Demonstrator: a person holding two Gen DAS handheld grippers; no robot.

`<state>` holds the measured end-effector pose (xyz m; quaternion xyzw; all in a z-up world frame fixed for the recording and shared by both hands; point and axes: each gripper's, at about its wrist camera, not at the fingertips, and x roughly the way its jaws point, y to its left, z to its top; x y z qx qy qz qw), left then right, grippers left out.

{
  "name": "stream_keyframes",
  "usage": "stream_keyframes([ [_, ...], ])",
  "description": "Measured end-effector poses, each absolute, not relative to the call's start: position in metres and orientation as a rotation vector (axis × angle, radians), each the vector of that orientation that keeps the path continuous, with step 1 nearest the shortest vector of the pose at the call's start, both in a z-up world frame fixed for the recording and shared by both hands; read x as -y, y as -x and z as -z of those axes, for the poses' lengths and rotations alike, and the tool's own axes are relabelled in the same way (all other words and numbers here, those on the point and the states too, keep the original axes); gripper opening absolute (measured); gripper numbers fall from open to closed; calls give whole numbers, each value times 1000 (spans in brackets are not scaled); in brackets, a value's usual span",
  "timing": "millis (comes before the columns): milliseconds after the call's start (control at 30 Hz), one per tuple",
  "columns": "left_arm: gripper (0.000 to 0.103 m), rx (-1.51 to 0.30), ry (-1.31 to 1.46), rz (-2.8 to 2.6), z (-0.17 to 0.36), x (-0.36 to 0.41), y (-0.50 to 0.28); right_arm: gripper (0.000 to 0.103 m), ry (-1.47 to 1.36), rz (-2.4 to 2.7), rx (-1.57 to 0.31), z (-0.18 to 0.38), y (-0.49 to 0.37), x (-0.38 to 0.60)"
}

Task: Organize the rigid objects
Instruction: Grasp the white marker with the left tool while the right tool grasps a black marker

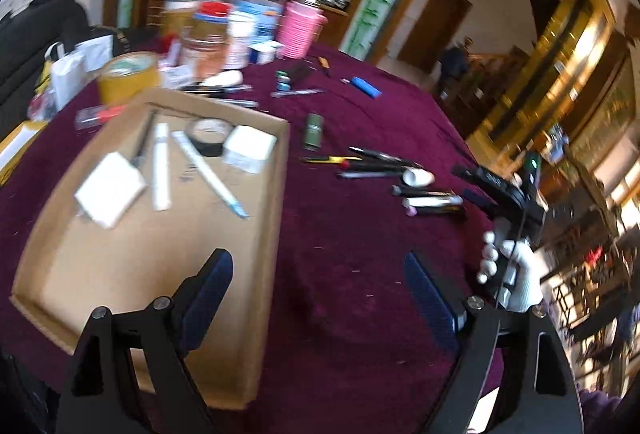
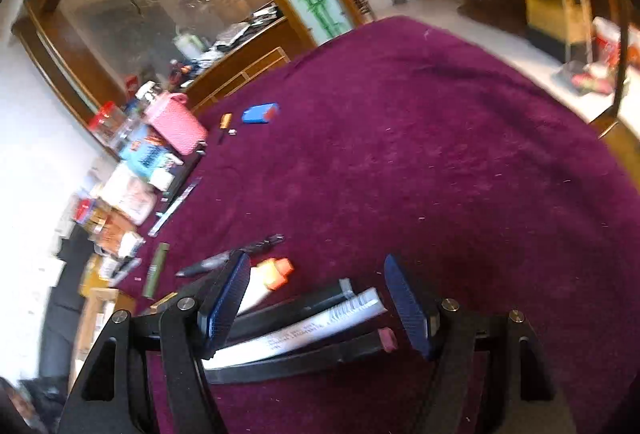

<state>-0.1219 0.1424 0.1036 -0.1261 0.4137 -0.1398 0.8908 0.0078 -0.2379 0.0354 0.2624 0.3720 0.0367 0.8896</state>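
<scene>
Black-framed left gripper (image 1: 316, 298) gapes wide and empty, low in frame, above maroon cloth (image 1: 352, 242) beside the cardboard tray (image 1: 264, 274). Right gripper (image 2: 316, 298) also stands open over scattered pens (image 2: 296, 334); their printed lettering is blurred unreadable.

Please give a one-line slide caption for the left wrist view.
Open left gripper above a cardboard tray on a purple tablecloth.

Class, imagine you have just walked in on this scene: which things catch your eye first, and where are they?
The purple tablecloth fills both views. A cardboard tray lies at the left, holding tape, white boxes and pens. Right of it lies a loose cluster of pens, with the open right claw over some of them.
</scene>
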Motion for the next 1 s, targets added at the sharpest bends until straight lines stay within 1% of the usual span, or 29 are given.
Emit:
stream_keyframes([
  [100, 87, -880, 244, 328, -97, -115, 114, 74, -538, -50, -800, -33, -9, 240],
  [233, 87, -925, 226, 368, -87, -89, 107, 74, -580, -137, -850, -25, -10, 234],
  [400, 87, -935, 202, 376, -86, -81, 103, 75, -575, -331, -917, -16, -15, 207],
  [533, 87, -941, 207, 355, -85, -87, 99, 76, -610, -604, -977, -14, -20, 179],
  [667, 87, -963, 219, 353, -79, -86, 93, 76, -622, -613, -923, -22, -13, 182],
  [767, 87, -980, 184, 348, -74, -77, 85, 75, -732, -497, -891, -15, -11, 211],
  [1000, 87, -937, 7, 361, -82, -39, 42, 75, -858, -424, -871, -7, -15, 232],
])
